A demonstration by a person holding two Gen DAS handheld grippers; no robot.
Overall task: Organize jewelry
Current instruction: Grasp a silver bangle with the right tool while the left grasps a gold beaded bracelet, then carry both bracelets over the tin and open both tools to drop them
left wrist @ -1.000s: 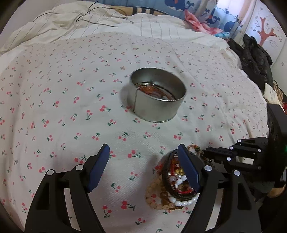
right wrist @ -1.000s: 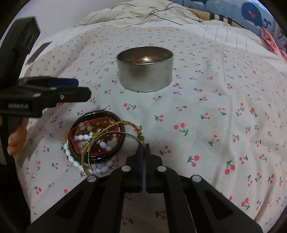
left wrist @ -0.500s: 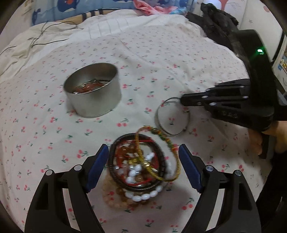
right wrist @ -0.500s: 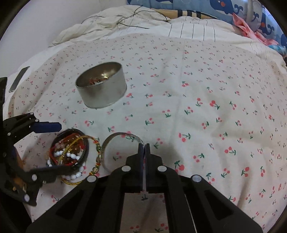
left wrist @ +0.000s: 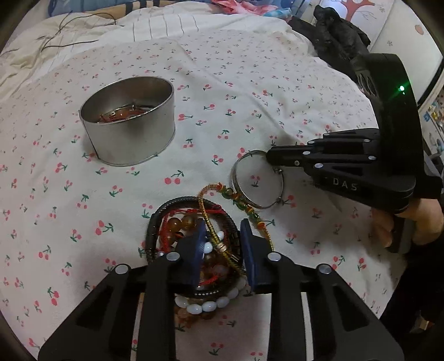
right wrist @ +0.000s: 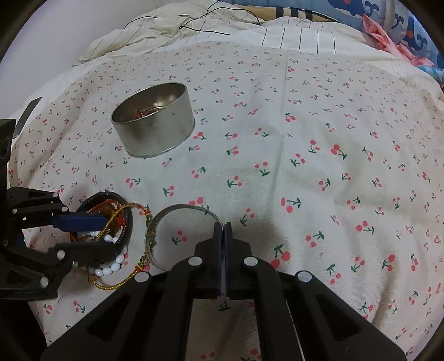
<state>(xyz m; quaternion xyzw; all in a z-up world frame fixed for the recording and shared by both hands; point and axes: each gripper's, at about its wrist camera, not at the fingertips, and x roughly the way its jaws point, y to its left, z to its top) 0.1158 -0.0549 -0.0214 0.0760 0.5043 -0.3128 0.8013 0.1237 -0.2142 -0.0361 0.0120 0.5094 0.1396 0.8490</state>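
A round metal tin [left wrist: 129,120] [right wrist: 154,125] stands on the cherry-print bedspread with some jewelry inside. A heap of bracelets [left wrist: 191,225] [right wrist: 111,222], with black, red, gold and white beaded ones, lies in front of it. My left gripper [left wrist: 222,238] has its blue pads closed down on part of the heap. My right gripper [right wrist: 223,226] [left wrist: 270,158] is shut on the rim of a silver bangle [left wrist: 258,180] [right wrist: 177,213] that lies just right of the heap.
The bedspread [right wrist: 305,138] covers a bed with a striped sheet and a thin black cable [right wrist: 194,22] at the far edge. Dark clothing [left wrist: 338,33] lies at the far right. A gold and green beaded cord [left wrist: 238,200] trails between heap and bangle.
My left gripper has closed from wide open onto the bracelet heap. My right gripper has drawn the silver bangle out of the heap to the right.
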